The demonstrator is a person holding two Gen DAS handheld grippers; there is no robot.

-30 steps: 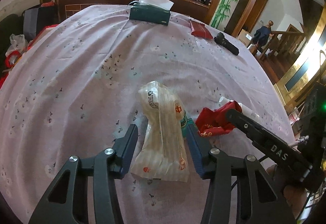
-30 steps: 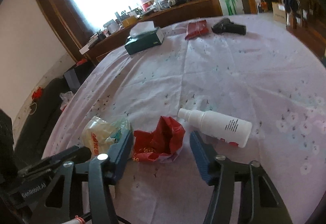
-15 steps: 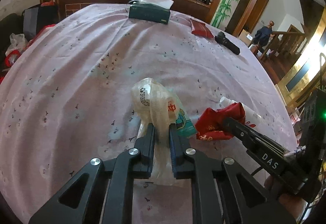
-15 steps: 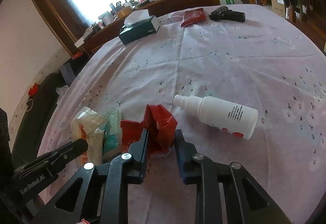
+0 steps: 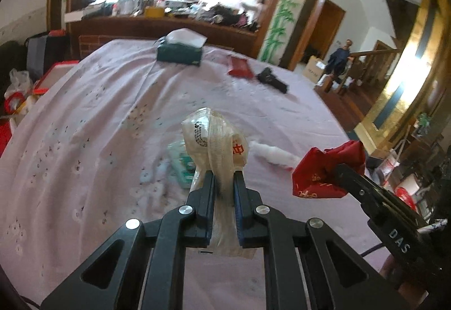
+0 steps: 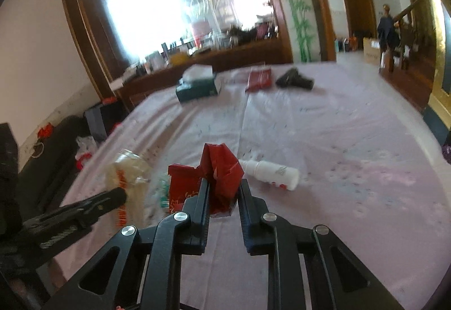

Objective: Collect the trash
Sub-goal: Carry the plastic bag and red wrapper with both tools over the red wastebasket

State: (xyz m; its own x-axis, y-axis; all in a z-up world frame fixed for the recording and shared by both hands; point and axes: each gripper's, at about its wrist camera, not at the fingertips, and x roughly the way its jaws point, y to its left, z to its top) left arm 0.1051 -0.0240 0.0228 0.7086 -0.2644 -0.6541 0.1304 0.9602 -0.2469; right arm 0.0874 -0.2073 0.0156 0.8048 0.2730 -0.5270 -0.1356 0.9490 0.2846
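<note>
Between my left jaws (image 5: 222, 177) sits the clear bag (image 5: 215, 138), pinched tight at its waist and lifted above the desk (image 5: 84, 126). My right jaws (image 6: 224, 188) are clamped on the red wrapper (image 6: 221, 169) (crumpled, with gold print), also raised off the lilac cloth. Just beyond it a white bottle (image 6: 270, 174) lies on its side. A green-and-white packet (image 5: 181, 166) rests on the cloth just left of the bag. Far across the desk stand a tissue box (image 5: 180, 52), a red packet (image 5: 239, 67) and a black object (image 5: 272, 80), too blurred to name.
</note>
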